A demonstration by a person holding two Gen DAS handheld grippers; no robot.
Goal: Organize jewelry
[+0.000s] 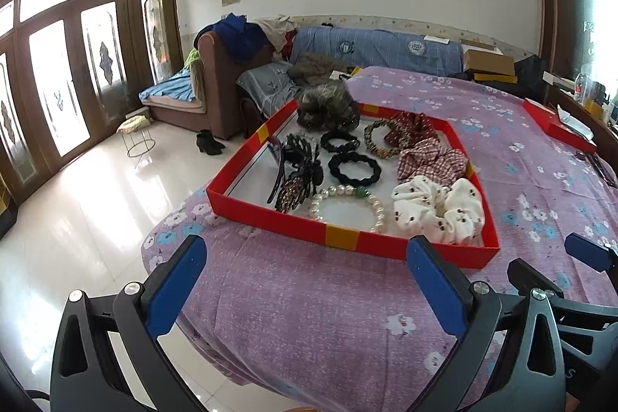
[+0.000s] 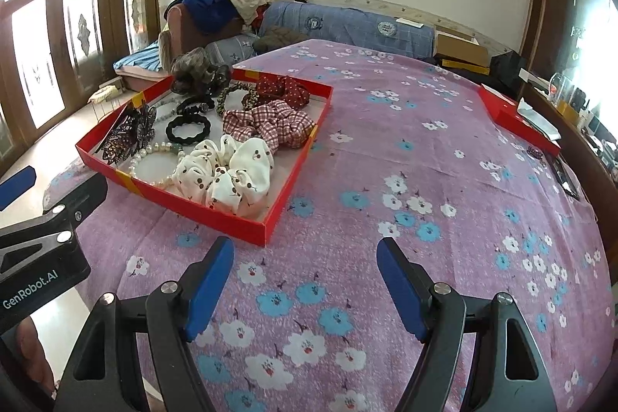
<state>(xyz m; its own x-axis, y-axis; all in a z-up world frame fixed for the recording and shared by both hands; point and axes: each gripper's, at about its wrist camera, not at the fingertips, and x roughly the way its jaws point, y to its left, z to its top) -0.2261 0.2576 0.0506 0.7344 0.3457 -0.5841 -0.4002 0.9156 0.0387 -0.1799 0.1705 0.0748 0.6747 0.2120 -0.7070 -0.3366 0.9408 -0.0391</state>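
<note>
Almost everything is already lying inside the red tray (image 1: pixel 270 219), which is sitting on the purple flowered cloth of the table (image 1: pixel 328 315). In the tray I am seeing a pearl bracelet (image 1: pixel 349 205) at the near edge, and a white scrunchie (image 1: pixel 440 211) just beside it. A checked scrunchie (image 1: pixel 428 161) and a dark red dotted one (image 1: pixel 415 126) are lying behind. Two black hair ties (image 1: pixel 353 168) are resting in the middle, with a yellow-and-black woven band (image 1: pixel 382 138) near them. Dark hair clips (image 1: pixel 293 172) are lying on the left side, and a grey-brown hairpiece (image 1: pixel 326 107) is sitting at the far corner.

The left gripper (image 1: pixel 305 280) is hanging in front of the near wall of the tray. Its fingers are standing wide apart and are holding nothing. The right gripper (image 2: pixel 305 277) is hovering over bare cloth to the right of the tray. Its fingers are also spread wide and empty.

In my judgement the collecting is mostly done. However, at the far right edge of the table, near a second red box (image 2: pixel 517 118), a small dark item (image 2: pixel 535 153) is lying on the cloth; it is too small to tell what it is. If it belongs to the jewelry, it is still waiting to be moved. The pieces in the tray are touching and overlapping in places, so some tidying may also be remaining.
</note>
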